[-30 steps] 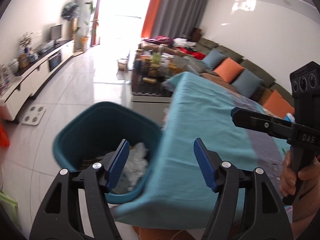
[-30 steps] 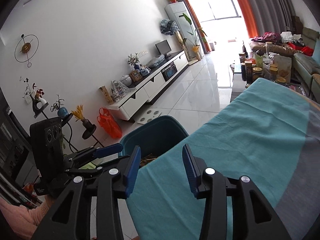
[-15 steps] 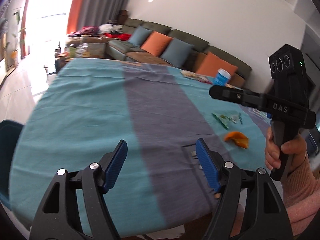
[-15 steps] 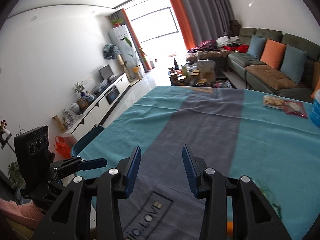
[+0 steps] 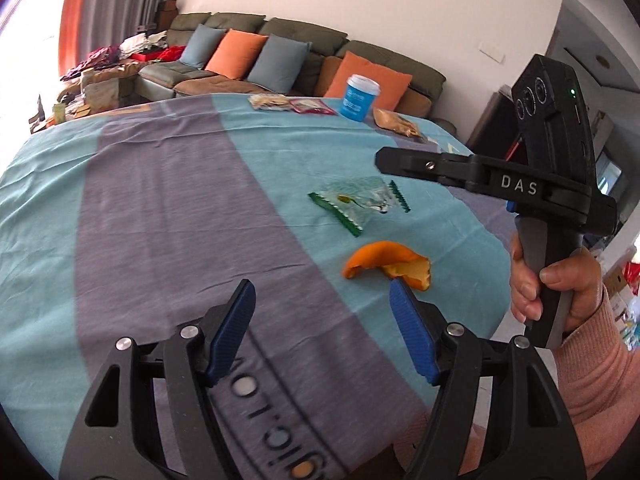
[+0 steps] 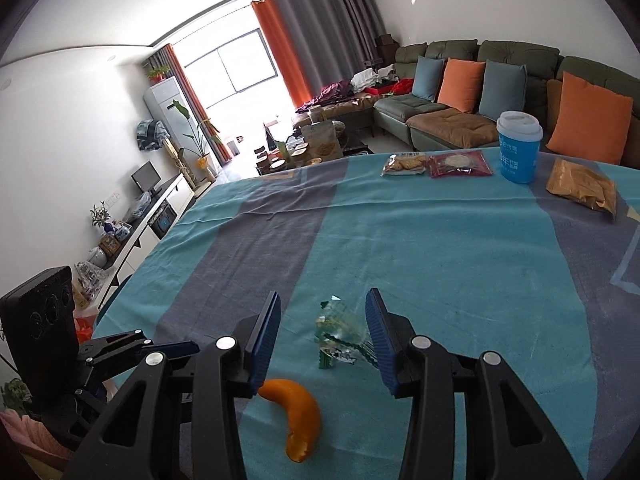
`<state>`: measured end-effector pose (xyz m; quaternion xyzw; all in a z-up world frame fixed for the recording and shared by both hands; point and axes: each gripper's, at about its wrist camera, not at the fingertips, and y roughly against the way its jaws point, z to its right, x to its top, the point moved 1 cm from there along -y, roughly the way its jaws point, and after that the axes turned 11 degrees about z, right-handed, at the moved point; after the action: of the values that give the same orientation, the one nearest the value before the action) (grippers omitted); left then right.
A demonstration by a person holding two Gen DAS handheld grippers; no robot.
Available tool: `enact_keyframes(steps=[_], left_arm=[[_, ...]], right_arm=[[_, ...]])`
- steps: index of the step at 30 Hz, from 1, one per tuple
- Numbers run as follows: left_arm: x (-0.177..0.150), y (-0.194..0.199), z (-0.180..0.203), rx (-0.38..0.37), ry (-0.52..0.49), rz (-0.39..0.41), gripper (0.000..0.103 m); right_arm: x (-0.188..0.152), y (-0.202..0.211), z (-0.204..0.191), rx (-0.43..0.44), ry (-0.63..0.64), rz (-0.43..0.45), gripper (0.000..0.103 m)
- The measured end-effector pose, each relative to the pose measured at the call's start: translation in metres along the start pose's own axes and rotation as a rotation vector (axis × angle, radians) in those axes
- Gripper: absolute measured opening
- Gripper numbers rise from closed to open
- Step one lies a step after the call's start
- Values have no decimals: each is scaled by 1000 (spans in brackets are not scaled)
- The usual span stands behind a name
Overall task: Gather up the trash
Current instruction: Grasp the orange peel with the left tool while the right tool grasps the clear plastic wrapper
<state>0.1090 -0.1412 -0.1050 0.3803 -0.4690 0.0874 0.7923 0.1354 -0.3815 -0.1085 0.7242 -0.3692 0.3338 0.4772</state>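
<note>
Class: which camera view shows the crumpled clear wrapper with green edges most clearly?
The left wrist view: the crumpled clear wrapper with green edges lies spread open and unobstructed on the teal cloth. The right wrist view shows it foreshortened between the open right gripper's fingers, partly hidden.

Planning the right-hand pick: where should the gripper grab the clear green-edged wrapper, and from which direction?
Come from above: the wrapper lies crumpled on the tablecloth, framed by the open right gripper. Pinch its raised crinkled middle, not the thin serrated green edges, keeping off the orange peel nearer the camera.
</note>
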Motion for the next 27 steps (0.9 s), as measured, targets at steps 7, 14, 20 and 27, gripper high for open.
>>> enact_keyframes(steps=[7,14,20,27], left_arm=[[7,-30,19,-39,-34,-48,58],[8,-50,21,-63,-14,-100,45],[7,-56,23,-85,-20,-123,40],[5,-56,22,-99,-17,-133,24]], right_arm=[[-9,-2,11,-13,3,-30,48],[-15,-7,14,-5,4,-52,47],[-15,-8,16,3,12,-56,37],[-13,-6,16,12,9,-46,37]])
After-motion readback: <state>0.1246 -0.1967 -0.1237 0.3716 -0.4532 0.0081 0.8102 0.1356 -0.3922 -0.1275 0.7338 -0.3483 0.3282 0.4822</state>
